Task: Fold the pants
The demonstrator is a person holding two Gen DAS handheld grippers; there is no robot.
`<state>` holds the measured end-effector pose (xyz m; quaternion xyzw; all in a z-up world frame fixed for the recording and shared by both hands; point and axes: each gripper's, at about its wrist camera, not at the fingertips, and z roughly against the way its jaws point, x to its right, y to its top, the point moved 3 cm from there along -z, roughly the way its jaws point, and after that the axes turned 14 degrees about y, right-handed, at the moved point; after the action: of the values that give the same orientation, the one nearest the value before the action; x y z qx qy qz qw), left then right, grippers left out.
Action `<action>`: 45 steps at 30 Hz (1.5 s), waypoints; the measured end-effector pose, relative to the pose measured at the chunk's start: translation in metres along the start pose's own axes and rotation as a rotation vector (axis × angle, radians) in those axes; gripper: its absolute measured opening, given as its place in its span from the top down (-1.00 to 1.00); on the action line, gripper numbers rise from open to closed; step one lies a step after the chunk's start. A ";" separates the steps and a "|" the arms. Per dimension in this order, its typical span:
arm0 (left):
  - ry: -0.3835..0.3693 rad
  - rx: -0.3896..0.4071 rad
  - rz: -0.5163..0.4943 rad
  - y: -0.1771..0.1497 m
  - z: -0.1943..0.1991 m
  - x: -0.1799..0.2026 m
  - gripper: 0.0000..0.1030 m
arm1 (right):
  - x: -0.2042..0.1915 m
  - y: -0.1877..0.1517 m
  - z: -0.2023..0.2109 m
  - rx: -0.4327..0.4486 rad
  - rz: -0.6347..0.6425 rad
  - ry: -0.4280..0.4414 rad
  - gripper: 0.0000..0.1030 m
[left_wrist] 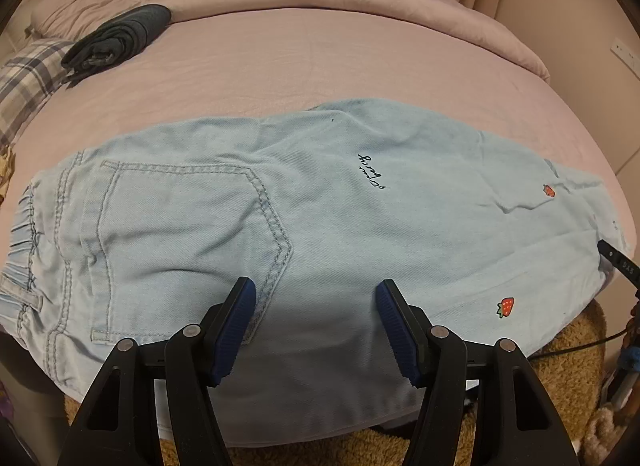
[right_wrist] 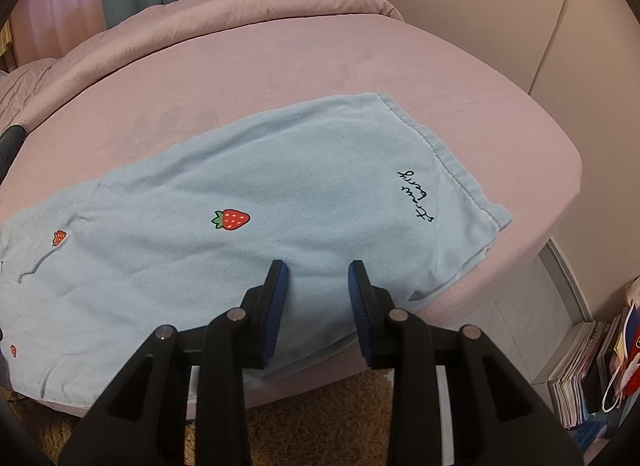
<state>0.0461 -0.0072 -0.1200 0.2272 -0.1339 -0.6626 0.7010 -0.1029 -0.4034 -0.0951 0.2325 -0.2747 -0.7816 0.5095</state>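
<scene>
So the pants (left_wrist: 320, 225) lie flat on the pink bed (left_wrist: 320, 57), legs already laid one over the other lengthwise, waistband left, hem right; the crosswise folds look still left to do. Left gripper (left_wrist: 316, 290) hovers over the seat with jaws apart, holding nothing. Right gripper (right_wrist: 316, 274) is over the leg near the hem, jaws also apart. Count: one pair of pants, two grippers, one dark folded garment (left_wrist: 116, 41) by the pillows.

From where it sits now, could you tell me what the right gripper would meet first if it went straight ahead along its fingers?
Most likely the light blue pants: the right gripper is open and points over the leg near its hem. Depth is unclear, but the denim on the pink bed fills the line ahead.
</scene>
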 end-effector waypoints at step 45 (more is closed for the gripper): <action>-0.195 -0.022 0.038 0.060 0.029 0.014 0.02 | -0.088 0.021 0.021 -0.009 0.197 0.140 0.33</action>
<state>0.0855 -0.0238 -0.0672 0.1512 -0.1983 -0.6695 0.6997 -0.0689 -0.3247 -0.0582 0.2561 -0.2566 -0.7108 0.6028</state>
